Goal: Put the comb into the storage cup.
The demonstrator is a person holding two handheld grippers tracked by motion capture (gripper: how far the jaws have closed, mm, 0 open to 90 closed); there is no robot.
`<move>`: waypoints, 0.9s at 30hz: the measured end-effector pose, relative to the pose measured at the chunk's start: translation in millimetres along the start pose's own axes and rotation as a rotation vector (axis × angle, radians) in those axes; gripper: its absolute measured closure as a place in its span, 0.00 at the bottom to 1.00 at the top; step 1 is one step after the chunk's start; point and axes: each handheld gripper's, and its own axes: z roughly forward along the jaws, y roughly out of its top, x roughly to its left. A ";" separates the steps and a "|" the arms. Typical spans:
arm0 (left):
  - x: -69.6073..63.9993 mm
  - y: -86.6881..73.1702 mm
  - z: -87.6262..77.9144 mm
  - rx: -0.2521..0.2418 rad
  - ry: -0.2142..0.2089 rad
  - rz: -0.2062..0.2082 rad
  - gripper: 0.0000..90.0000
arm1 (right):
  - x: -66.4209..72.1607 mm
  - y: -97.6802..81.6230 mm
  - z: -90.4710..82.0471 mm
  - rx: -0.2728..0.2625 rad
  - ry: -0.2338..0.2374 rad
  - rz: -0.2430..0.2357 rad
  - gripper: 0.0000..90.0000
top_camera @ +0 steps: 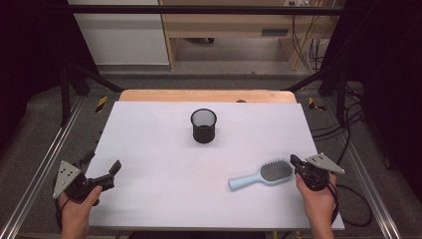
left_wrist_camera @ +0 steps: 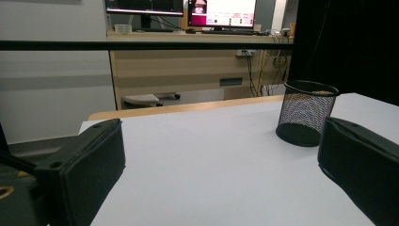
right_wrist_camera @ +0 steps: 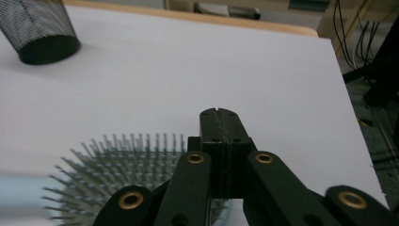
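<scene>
A black mesh cup [top_camera: 204, 126] stands upright at the middle back of the white table [top_camera: 149, 149]. A light blue hairbrush [top_camera: 261, 175] lies bristles up at the front right, its handle pointing left. My right gripper [top_camera: 294, 161] is shut with nothing between its jaws, its tip right at the right end of the brush head. In the right gripper view the closed jaws of the right gripper [right_wrist_camera: 219, 113] sit just over the bristles of the hairbrush [right_wrist_camera: 136, 160]. My left gripper [top_camera: 103, 165] rests open at the front left edge. Its jaws frame bare table, the mesh cup [left_wrist_camera: 306, 113] beyond.
A wooden strip [top_camera: 209, 95] borders the table's far edge. Metal rails [top_camera: 45, 164] run along both sides, with cables [top_camera: 348, 129] on the floor at the right. Bare table surface [left_wrist_camera: 211, 150] lies between my left gripper [left_wrist_camera: 221, 174] and the cup.
</scene>
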 end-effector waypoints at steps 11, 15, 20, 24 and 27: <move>-4.3 -1.6 3.0 0.016 -0.010 0.010 0.02 | -36.5 -17.2 23.0 0.121 0.000 0.082 1.00; -4.3 -1.4 3.7 0.018 -0.012 0.010 0.02 | -34.1 -21.0 25.2 0.149 0.033 0.057 1.00; -4.2 -0.4 1.8 0.014 -0.013 0.010 0.02 | -25.4 -20.6 25.9 0.176 0.048 0.039 1.00; -4.2 -0.6 2.8 0.016 -0.014 0.009 0.02 | -20.1 -19.8 23.4 0.178 0.061 0.066 1.00; -4.5 -0.8 4.0 0.021 -0.013 0.011 0.02 | -13.3 -18.5 22.9 0.181 0.071 0.069 1.00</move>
